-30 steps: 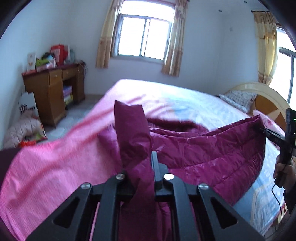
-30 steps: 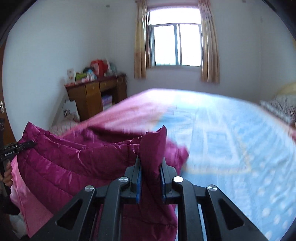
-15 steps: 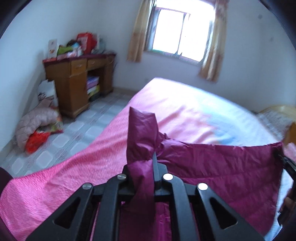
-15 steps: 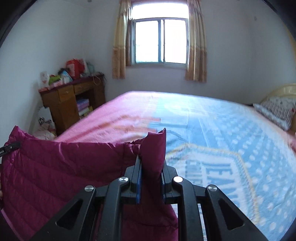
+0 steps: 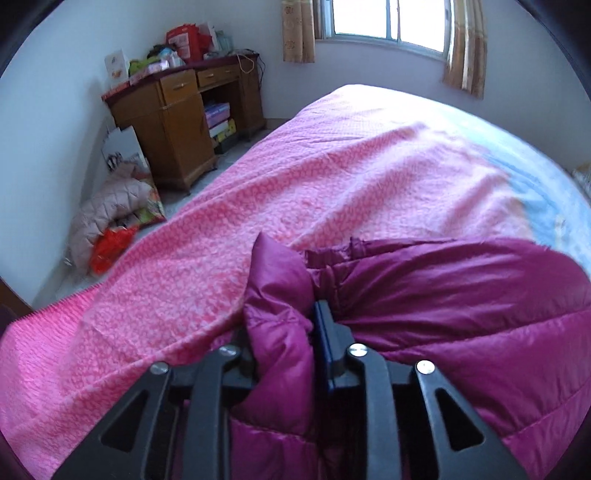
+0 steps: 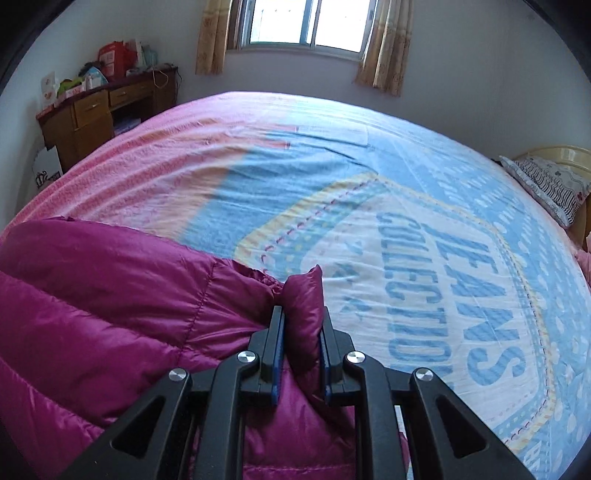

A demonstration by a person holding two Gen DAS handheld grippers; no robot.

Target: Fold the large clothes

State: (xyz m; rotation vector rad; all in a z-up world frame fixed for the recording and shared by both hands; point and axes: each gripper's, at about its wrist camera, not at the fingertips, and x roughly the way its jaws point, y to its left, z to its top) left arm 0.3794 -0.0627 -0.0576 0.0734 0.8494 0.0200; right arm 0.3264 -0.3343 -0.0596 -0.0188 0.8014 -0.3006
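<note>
We see the left gripper (image 5: pixel 291 332) with jaws clamped on a bunched fold of the magenta quilted jacket (image 5: pixel 461 314); fabric pokes up past the jaws. The rest of the jacket spreads right, lying on the pink bedspread (image 5: pixel 332 177). Beyond the bed at left: wooden desk (image 5: pixel 173 122) with clutter on top, a pale padded garment (image 5: pixel 107 210) heaped on the floor by the wall, curtained window (image 5: pixel 384 22) behind.

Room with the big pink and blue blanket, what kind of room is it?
Most likely a bedroom in a home. A wide bed fills it, with a pillow at its head, a cluttered wooden desk by the wall and a curtained window.
</note>
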